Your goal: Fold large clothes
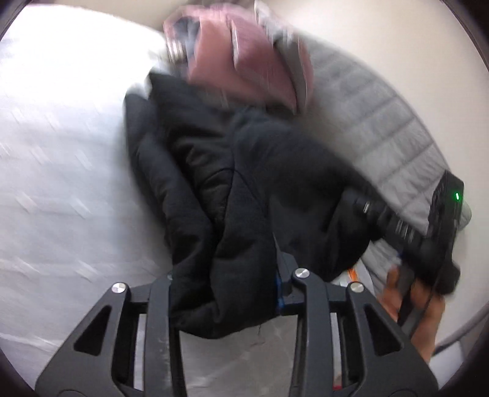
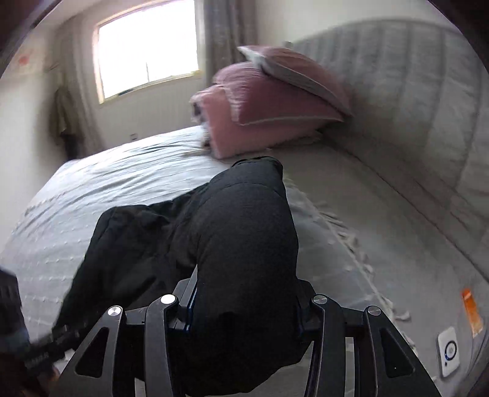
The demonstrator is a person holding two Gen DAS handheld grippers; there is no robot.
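1. Black padded jacket (image 1: 214, 189), bunched and partly doubled over, on the bed (image 1: 55, 189), spread across the pale bedspread (image 2: 101, 189).
2. Left gripper (image 1: 226, 293) clenched on a thick fold of the jacket at its near edge, fabric filling the gap between the fingers.
3. Right gripper (image 2: 244, 308) likewise grasping a puffy roll of the same jacket, cloth bulging up and over the jaws.
4. In the left wrist view, right gripper's body with a green light (image 1: 457, 195) at the right edge, held by a hand (image 1: 421, 317), close beside the jacket.
5. Pink pillows (image 2: 275, 103) stacked at the far end of the bed, leaning on the grey padded headboard (image 2: 412, 100); jacket's far end just short of them.
6. Bright window (image 2: 146, 52) and curtain (image 2: 229, 24) on the far wall.
7. Small white device (image 2: 447, 351) and an orange tag (image 2: 472, 311) on the bed at the near right.
8. Left wrist view heavily blurred.
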